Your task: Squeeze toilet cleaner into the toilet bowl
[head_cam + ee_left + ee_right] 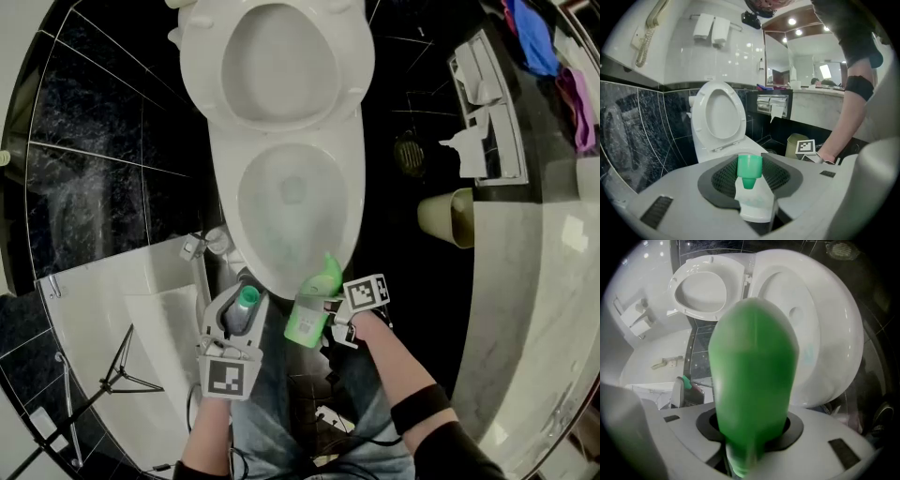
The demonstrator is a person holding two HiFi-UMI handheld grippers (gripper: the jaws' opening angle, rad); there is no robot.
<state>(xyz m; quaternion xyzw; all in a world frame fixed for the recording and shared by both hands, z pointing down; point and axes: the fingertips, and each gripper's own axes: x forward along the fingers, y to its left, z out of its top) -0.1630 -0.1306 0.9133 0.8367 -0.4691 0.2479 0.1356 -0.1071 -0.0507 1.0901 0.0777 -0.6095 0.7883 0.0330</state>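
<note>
Green cleaner bottle (311, 314) is clamped in the right gripper's (328, 326) fingers, tilted, with its spout at the front rim of the open toilet bowl (349, 192). The left gripper's (241, 309) fingers grip a green cap (247, 296) just beside the bowl's front.

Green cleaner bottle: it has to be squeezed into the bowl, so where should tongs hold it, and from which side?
Grip the green bottle across its wide mid-body, coming from the person's side. That leaves its angled nozzle free, pointing toward the toilet bowl, as the right tongs hold it.
</note>
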